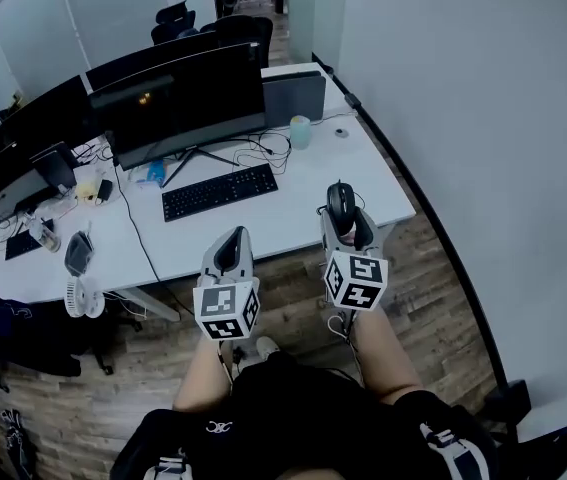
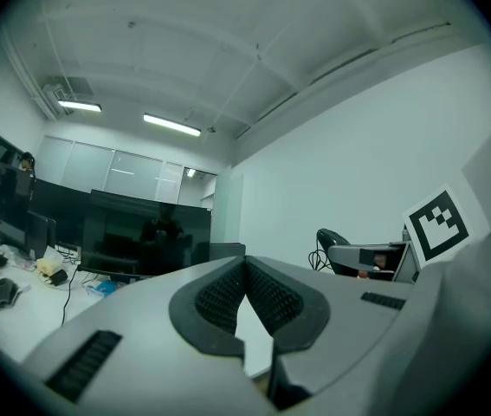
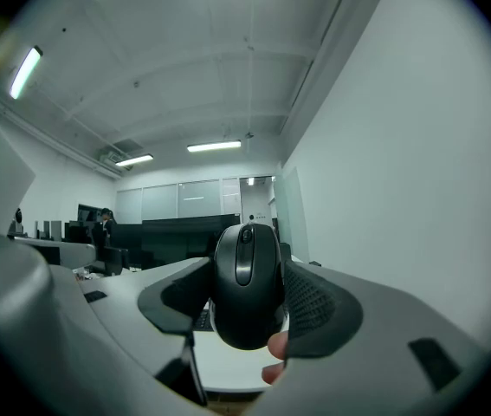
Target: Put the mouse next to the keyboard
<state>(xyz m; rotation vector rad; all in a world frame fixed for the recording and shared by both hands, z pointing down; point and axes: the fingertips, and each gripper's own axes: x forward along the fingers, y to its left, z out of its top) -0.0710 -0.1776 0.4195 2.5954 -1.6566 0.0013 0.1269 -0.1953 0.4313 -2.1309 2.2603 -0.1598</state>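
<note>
A black mouse sits upright between the pads of my right gripper, which is shut on it; a fingertip shows just under it. In the head view the mouse is held above the white desk's front right edge by the right gripper. The black keyboard lies on the desk in front of the monitor, to the left of the mouse. My left gripper hovers off the desk's front edge, its jaws shut with nothing between them.
A wide dark monitor stands behind the keyboard, with cables and a pale cup to its right. A grey box stands at the back. The desk to the left holds clutter. A white wall runs along the right.
</note>
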